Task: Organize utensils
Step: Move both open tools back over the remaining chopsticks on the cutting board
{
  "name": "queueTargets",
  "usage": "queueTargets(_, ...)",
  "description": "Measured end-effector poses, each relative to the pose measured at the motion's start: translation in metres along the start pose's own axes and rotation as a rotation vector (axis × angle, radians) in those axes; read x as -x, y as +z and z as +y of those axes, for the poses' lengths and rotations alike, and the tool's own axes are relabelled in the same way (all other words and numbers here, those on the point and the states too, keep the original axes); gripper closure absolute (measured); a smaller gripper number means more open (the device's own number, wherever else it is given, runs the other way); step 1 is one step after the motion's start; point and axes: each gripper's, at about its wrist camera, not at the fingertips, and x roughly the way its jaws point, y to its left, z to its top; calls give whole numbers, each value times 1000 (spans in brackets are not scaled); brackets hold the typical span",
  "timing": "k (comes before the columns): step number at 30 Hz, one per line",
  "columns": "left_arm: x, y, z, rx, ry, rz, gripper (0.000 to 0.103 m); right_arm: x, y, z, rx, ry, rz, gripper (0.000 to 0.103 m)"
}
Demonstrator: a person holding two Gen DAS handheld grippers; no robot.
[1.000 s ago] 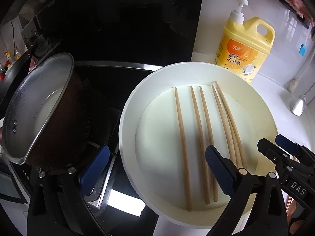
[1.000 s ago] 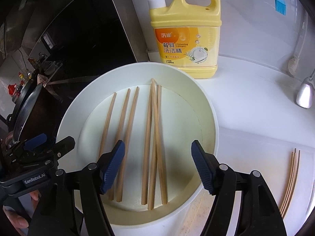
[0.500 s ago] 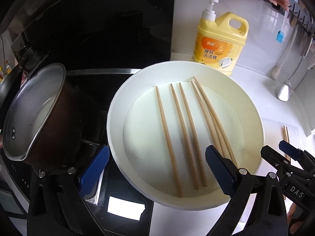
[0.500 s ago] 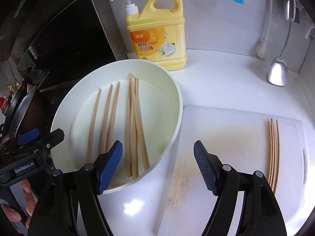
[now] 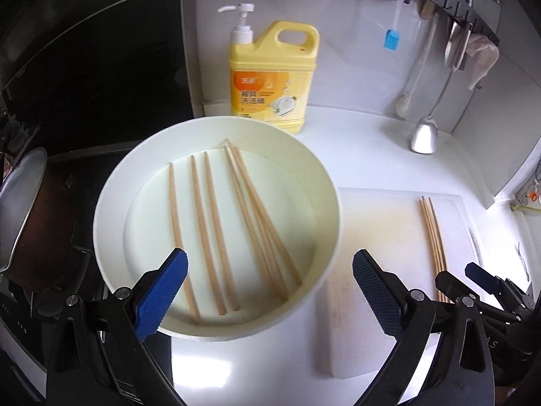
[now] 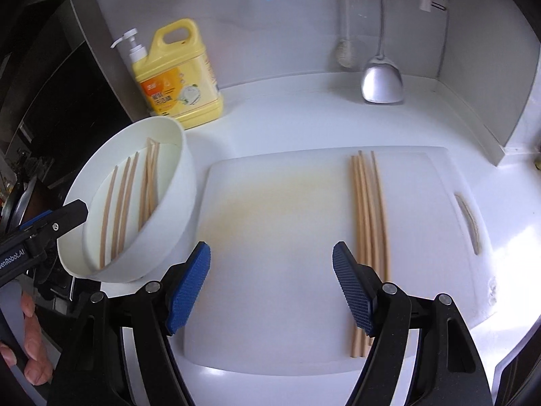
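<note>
Bright daylight glares off the white counter [image 6: 304,115]; fisheye edges bend, with slight motion blur.

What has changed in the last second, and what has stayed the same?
Both views swung from the bowl toward the cutting board; the right gripper, empty, just opened slightly. The left gripper stays open and empty. Chopsticks in the bowl and on the board are unmoved.

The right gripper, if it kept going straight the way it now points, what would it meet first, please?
Most likely the bare white cutting board: the open right gripper points down at it, with the chopsticks lying right of that line.
</note>
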Motion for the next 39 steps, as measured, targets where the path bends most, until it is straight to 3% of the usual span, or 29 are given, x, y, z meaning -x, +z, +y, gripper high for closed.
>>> queueTargets(5,11,-14,-49,-5,0,-10,7,24,-6,-62,-12,-9,-22,32)
queueTargets(9,16,-32,-82,25,33,29,7,35,-16,-106,7,0,-43,32)
queueTargets(15,31,-57,-114,56,96,12,7,28,-27,-145,40,33,-41,32)
queueTargets(21,23,-74,-125,41,114,18,7,12,-32,-152,24,23,-73,32)
queueTargets(33,-32,-80,-124,44,48,-78,7,-28,-33,-135,46,-21,-143,32)
queueTargets(39,-47,-79,-127,33,34,-84,7,-40,-33,-127,52,-34,-128,32)
